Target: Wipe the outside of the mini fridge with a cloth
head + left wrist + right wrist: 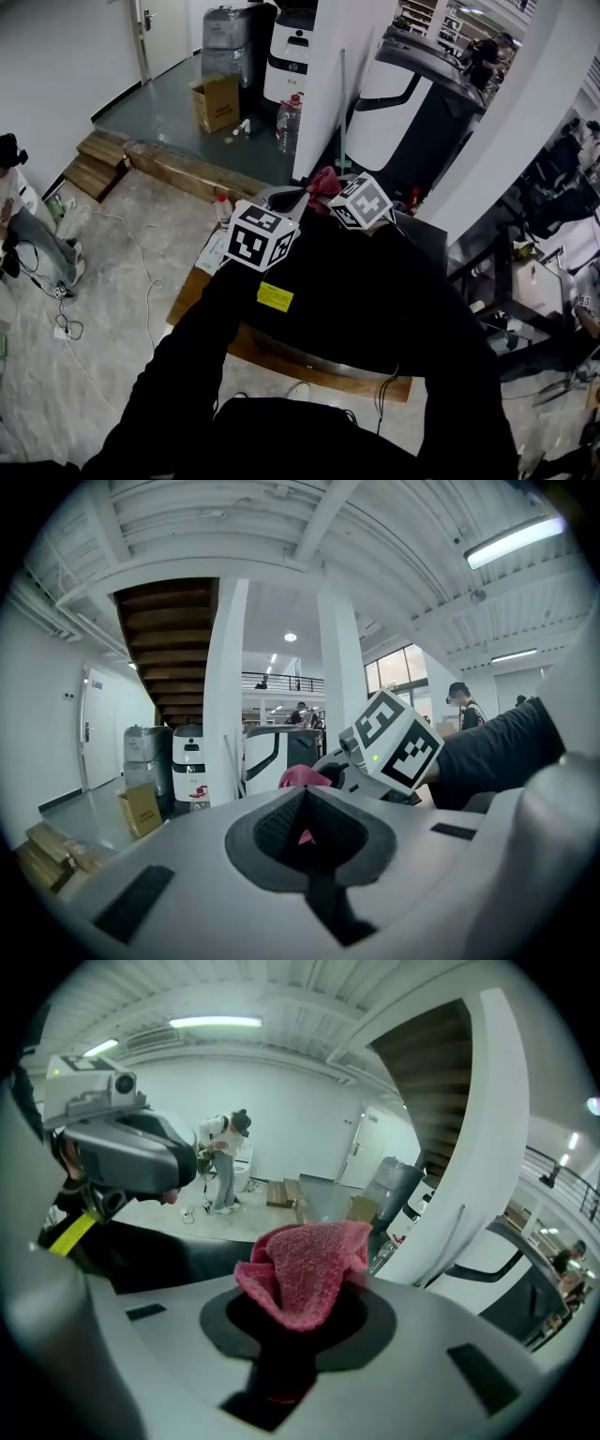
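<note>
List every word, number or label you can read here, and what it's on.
None can be read.
Yellow label on a black surface: too small.
Print on the cardboard box: blurred.
Badge on the white machine: blurred.
Marker cubes: patterns only, no letters.

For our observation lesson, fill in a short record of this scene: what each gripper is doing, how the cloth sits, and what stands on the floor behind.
Right gripper: shut on the pink cloth
Left gripper: jaws together, nothing clearly held
Cloth: bunched, sticking up out of the right gripper
Grippers: close together, left one beside the right
Wiping: cloth not seen touching any surface
Floor behind: cardboard box, plastic bottle
</note>
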Tool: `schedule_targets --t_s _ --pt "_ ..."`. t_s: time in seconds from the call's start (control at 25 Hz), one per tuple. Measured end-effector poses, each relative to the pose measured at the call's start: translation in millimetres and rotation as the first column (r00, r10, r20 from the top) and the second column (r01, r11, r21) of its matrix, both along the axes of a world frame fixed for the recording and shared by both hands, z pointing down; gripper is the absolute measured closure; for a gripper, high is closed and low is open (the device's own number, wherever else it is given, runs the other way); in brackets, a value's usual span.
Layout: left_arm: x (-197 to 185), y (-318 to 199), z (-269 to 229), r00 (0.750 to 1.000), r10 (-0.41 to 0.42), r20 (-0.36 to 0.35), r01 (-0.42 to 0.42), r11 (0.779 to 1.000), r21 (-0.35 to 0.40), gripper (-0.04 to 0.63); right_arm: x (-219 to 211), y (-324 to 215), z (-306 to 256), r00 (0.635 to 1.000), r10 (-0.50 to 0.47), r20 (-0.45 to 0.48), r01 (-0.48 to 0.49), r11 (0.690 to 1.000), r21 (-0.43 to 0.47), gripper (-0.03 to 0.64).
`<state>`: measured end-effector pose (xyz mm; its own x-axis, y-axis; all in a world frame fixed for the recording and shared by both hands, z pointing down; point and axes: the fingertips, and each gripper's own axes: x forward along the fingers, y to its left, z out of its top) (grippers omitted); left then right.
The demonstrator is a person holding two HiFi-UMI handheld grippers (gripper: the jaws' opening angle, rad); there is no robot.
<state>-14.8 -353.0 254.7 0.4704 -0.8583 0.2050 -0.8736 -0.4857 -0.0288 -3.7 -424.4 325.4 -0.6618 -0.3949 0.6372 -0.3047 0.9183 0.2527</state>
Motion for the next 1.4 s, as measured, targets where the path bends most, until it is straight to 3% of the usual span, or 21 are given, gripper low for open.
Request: schedule_targets --t_s 0.2,0.36,0.8,1.12,1.4 --pt "17 -2 3 1.000 0.009 0.020 -0.008 1.000 -0.017 0.589 5 1 3 0.996 -0.023 -0.090 0.033 0.993 0.117 0.525" --pt "34 1 4 1.000 0.025 0.010 -0.024 0.999 -0.026 0.589 26 -1 4 0.991 0.005 -0.133 0.014 0.990 0.141 0.526" --pt "131 14 17 0.983 0.183 -0.014 -0.184 0.982 -0.043 0.589 158 1 7 0.967 0.212 -0.142 -0.195 0.972 0.129 0.528" --pt "195 28 22 0.953 0.298 -0.045 -0.300 0.953 -0.050 0.589 270 14 7 0.912 0.384 -0.141 -0.368 0.921 0.130 0.528" --pt "224 38 17 0.932 0.358 -0.049 -0.360 0.932 -0.049 0.589 341 29 2 0.852 0.497 -0.163 -0.480 0.867 0.134 0.528"
